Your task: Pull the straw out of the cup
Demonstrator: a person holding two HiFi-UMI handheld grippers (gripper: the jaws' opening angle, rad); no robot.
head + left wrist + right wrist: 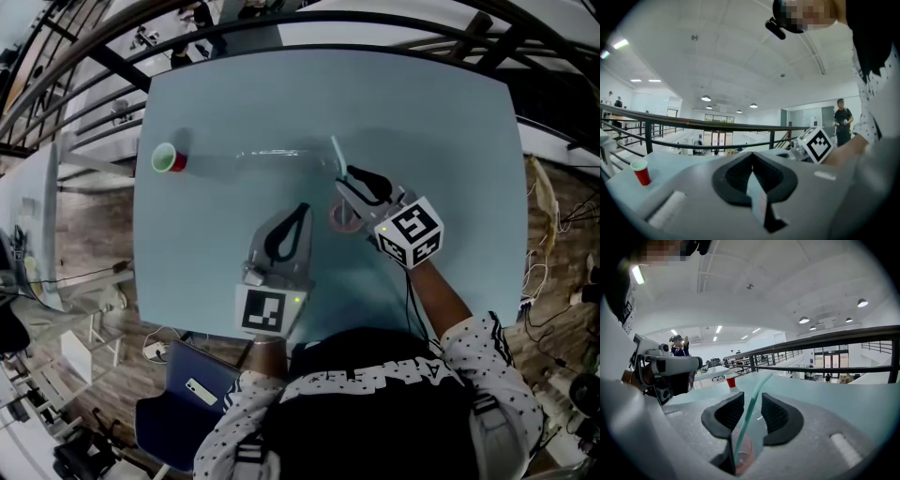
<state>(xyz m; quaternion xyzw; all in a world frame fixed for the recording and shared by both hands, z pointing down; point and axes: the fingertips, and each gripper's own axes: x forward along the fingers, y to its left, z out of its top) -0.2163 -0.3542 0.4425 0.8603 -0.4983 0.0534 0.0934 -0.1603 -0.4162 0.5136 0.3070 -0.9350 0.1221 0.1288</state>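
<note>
A clear cup with a reddish bottom stands on the pale blue table, holding a teal straw that leans toward the far side. My right gripper hovers over the cup. In the right gripper view its jaws stand open on either side of the straw, with the cup below. My left gripper rests on the table just left of the cup, its jaws shut on nothing.
A small red cup stands near the table's far left corner, also seen from the left gripper. A dark railing runs beyond the table. A blue chair sits by the near edge.
</note>
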